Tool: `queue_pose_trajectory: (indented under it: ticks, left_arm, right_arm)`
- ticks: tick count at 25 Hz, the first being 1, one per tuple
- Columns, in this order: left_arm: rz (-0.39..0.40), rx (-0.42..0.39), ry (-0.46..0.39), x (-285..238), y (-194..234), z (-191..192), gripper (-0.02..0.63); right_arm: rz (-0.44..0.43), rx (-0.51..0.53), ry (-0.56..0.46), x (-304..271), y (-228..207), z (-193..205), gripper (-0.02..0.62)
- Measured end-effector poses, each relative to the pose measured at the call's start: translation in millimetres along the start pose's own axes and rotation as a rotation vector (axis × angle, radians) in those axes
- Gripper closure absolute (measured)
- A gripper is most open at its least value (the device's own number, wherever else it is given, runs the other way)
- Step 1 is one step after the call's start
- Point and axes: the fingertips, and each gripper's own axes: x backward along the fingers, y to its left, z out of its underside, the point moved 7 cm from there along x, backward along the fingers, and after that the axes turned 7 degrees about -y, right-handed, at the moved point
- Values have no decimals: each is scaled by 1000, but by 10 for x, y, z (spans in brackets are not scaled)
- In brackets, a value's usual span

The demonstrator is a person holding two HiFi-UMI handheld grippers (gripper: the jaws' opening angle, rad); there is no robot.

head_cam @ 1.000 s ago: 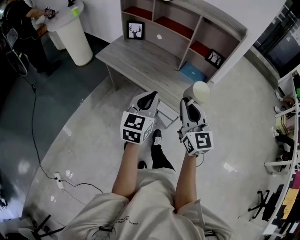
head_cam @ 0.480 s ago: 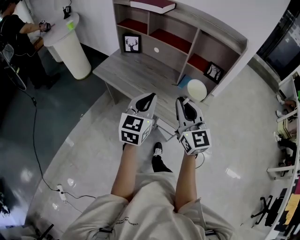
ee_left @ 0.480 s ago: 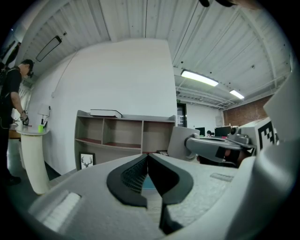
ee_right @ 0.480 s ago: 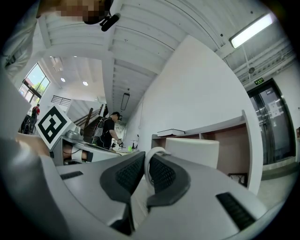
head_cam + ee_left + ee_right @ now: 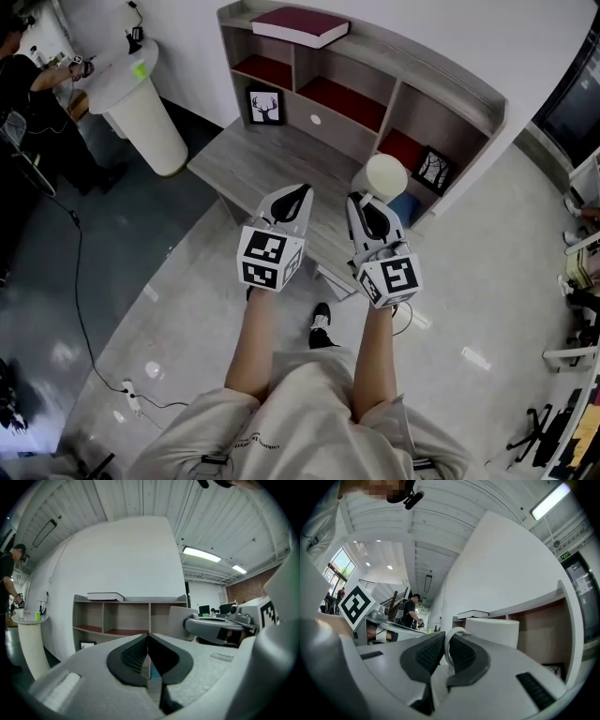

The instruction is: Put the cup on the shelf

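Cup (image 5: 385,175) hung upright just beyond tips of my right gripper (image 5: 368,204), jaws clamped on its handle (image 5: 446,643). Shelf (image 5: 450,82) stood straight ahead of jaws, red-floored bay (image 5: 410,146) nearest past cup. My left gripper (image 5: 297,195) rode alongside, jaws closed, empty.

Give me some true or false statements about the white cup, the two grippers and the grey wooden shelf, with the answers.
1. The right gripper grips the white cup by its handle. True.
2. The left gripper holds a book. False: its jaws are together on nothing; the dark red book lies on top of the grey wooden shelf.
3. The cup stands inside a shelf compartment. False: it is held up in front of the shelf.
4. A framed deer picture stands at the shelf's lower left. True.
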Motion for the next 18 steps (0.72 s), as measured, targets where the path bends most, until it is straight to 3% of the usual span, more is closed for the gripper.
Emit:
queue_pose_trajectory:
  ticks: [18]
  left_arm:
    - [-29, -3, 11, -1095, 120, 106, 595]
  right_arm:
    - [-9, 20, 20, -546, -1032, 296, 558]
